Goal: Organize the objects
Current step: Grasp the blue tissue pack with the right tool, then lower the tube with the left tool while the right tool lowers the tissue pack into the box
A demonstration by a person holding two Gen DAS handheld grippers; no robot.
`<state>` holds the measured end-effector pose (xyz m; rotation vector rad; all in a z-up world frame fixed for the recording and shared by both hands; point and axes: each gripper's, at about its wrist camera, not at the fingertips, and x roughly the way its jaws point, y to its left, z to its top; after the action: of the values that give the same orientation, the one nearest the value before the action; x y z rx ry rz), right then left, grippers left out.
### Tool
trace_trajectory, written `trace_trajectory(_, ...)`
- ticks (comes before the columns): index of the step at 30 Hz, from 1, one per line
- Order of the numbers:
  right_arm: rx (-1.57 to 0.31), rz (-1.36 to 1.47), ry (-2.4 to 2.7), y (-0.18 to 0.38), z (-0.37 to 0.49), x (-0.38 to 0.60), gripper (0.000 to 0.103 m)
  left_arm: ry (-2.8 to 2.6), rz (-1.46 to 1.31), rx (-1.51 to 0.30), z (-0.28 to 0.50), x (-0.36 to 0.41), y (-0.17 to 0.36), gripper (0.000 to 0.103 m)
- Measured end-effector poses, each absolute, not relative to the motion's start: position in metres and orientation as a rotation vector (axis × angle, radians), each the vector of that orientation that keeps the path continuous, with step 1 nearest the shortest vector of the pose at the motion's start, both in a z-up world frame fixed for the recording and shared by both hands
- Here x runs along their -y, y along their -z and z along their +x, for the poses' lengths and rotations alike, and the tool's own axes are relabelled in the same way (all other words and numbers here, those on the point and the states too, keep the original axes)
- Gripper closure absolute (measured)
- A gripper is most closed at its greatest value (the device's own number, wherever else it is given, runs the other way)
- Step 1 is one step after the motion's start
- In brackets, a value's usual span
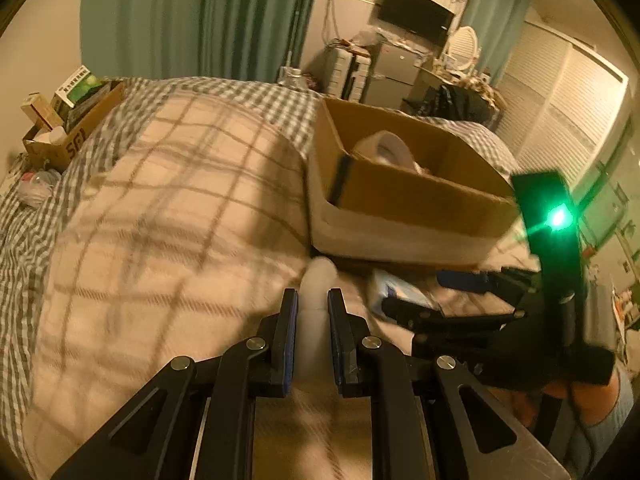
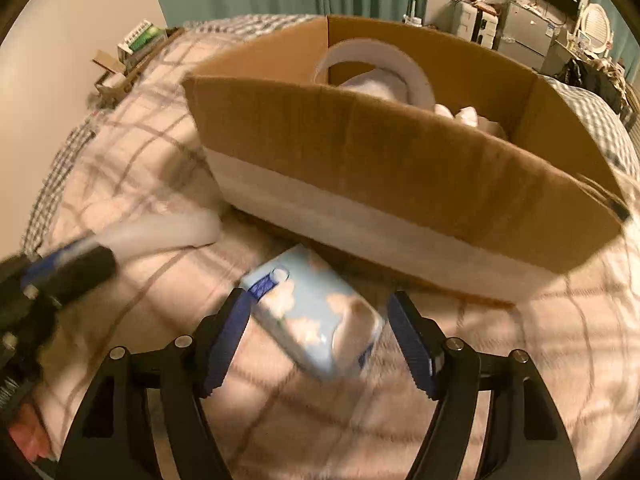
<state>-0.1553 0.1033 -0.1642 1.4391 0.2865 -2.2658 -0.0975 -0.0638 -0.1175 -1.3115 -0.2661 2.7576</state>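
1. Where the plaid blanket [image 2: 520, 360] dips before the cardboard box [image 2: 360, 152], a light-blue tissue pack [image 2: 316, 312] lies flat, just beside the box's near wall.
2. Right gripper [image 2: 316, 340]: jaws apart, straddling the pack's near end; the left pad looks to be at the pack's edge, the right pad stands clear of it. Pack not gripped.
3. Left gripper [image 1: 313, 320]: jaws drawn close, clamped on a pale, whitish tube-shaped object [image 1: 316, 292] that sticks out forward past the tips; blurred, kind unclear.
4. Box sits on the blanket, open-topped; inside, a white tape roll [image 2: 384, 68] on edge and some white items, partly hidden.
5. Beyond: gingham bedding [image 1: 248, 96], teal curtains [image 1: 200, 16], a second carton of packets [image 1: 68, 120] at the bed's far left corner.
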Motion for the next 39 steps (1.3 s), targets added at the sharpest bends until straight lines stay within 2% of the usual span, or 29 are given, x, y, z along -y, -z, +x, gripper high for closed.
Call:
trace_trajectory(1,-0.286,1.451,2.248,0.169,-0.158,-0.100,0.024,-2.765,-1.315,0.270,-0.100,0.066,0.117,0.088)
trace_trajectory(7,-0.221,1.558,2.167,0.195,-0.173,-0.096,0.025,-2.751,-1.359,0.254,-0.103,0.065,0.126,0.088)
trace_trajectory(10,-0.178,1.524,2.201,0.187,-0.165,-0.105,0.037,-2.751,-1.361,0.236,-0.099,0.060,0.126,0.088)
trace_trajectory(13,-0.192,1.470,2.250,0.171,-0.149,-0.112,0.042,-2.746,-1.347,0.234,-0.094,0.056,0.121,0.088)
trace_trajectory(19,-0.272,1.329,2.324,0.113,-0.118,-0.123,0.043,-2.753,-1.261,0.124,-0.077,0.037,0.090,0.088)
trace_trajectory(25,-0.305,1.159,2.426,0.021,-0.112,-0.135,0.043,-2.763,-1.078,0.074,-0.087,0.019,0.021,0.088)
trace_trajectory(30,-0.320,1.032,2.521,-0.047,-0.132,-0.142,0.043,-2.879,-0.945,-0.223,-0.117,-0.014,-0.025,0.088)
trace_trajectory(34,-0.231,0.987,2.564,-0.088,-0.166,-0.151,0.043,-2.857,-0.938,-0.184,-0.153,-0.021,-0.043,0.088)
trace_trajectory(39,-0.191,0.995,2.592,-0.093,-0.214,-0.159,0.043,-2.824,-0.939,-0.096,-0.191,-0.019,-0.043,0.088)
